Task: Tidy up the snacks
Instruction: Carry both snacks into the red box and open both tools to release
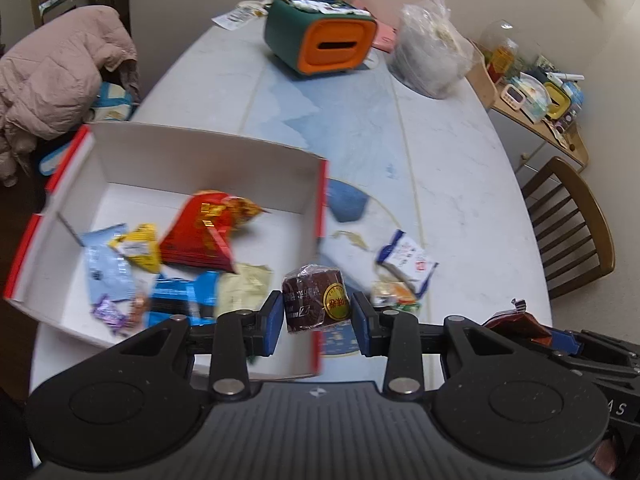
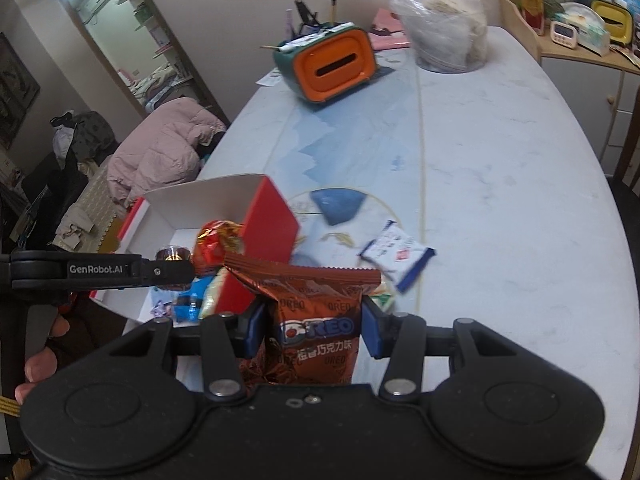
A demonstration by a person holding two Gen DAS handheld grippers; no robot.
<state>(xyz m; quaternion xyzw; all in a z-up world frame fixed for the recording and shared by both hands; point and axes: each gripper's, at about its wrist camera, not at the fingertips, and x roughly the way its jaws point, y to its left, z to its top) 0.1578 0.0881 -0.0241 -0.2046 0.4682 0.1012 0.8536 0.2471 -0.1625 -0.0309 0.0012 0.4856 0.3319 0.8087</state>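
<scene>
Snacks sit in red-and-white box at frame left; left gripper pinches brown wrapped cake over box's right wall, right gripper clamps Oreo packet lower centre.

This was a home dining room. A marble-patterned bench filled the middle, a wooden chair stood at right, a pink coat lay upper left, and a cluttered sideboard sat upper right beside a doorway.
</scene>
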